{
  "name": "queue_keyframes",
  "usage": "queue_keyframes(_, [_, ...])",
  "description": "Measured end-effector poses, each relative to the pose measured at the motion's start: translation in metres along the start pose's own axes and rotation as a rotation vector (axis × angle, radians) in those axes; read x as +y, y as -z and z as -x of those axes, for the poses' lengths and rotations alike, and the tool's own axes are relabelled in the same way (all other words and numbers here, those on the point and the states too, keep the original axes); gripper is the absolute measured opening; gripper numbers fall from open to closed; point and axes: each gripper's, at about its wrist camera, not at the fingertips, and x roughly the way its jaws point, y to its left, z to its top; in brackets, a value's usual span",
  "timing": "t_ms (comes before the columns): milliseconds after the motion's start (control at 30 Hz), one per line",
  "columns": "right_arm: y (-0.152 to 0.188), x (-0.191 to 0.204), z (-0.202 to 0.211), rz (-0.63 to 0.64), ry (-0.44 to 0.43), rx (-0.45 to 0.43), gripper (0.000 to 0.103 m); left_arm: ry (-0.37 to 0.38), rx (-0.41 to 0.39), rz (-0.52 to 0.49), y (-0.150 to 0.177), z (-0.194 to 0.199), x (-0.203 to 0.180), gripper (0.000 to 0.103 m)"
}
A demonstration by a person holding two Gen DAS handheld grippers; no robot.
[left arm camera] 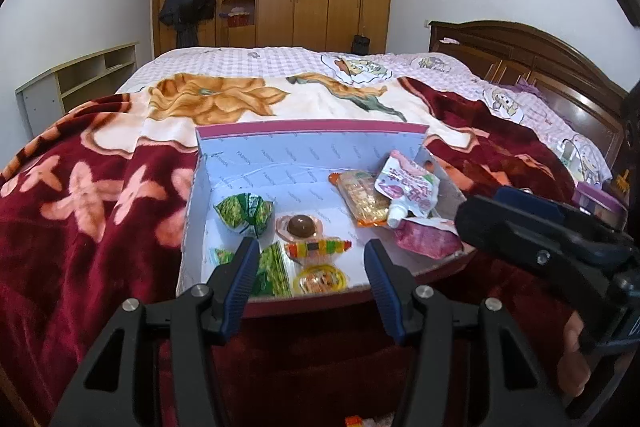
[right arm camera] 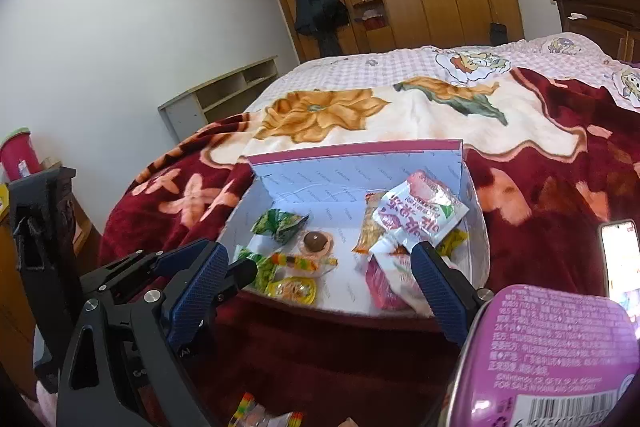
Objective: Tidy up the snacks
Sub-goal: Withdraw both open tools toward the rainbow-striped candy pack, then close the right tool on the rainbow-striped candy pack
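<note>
Box [left arm camera: 308,155] of white-lined card with a pink rim lies open on the red floral blanket [left arm camera: 80,211], straight ahead at 12 o'clock from both of my claws. Contents, left wrist view: green wrapped packets [left arm camera: 244,213] at 10 o'clock; a brown chocolate dome in a pink cup [left arm camera: 299,226] at centre; a striped gummy stick [left arm camera: 318,248] just below it; a round yellow jelly cup [left arm camera: 320,279] at 6 o'clock; an orange cracker pack [left arm camera: 362,201], a white spouted pouch [left arm camera: 408,187] and a pink packet [left arm camera: 426,241] piled at 3 o'clock.

My left claw [left arm camera: 312,267] hangs above the box's near edge, tilted downward, jaws spread, nothing between them. My right claw [right arm camera: 320,277] hangs beside it, likewise tilted, jaws spread wide and empty. A purple tin [right arm camera: 560,351] sits at 5 o'clock in the right wrist view.
</note>
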Motion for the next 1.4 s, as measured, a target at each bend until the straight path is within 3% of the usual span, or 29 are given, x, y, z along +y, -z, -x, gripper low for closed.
queue_keyframes(600, [0.054, 0.007, 0.035, -0.059, -0.027, 0.033, 0.096, 0.040, 0.036, 0.061, 0.053, 0.042, 0.004, 0.058])
queue_keyframes(1000, [0.102, 0.005, 0.029, -0.097, -0.043, 0.130, 0.096, 0.059, 0.090, 0.101, 0.093, 0.045, 0.009, 0.058])
queue_keyframes(1400, [0.128, 0.006, 0.012, -0.111, -0.064, 0.210, 0.074, 0.074, 0.122, 0.060, 0.117, 0.033, 0.000, 0.056])
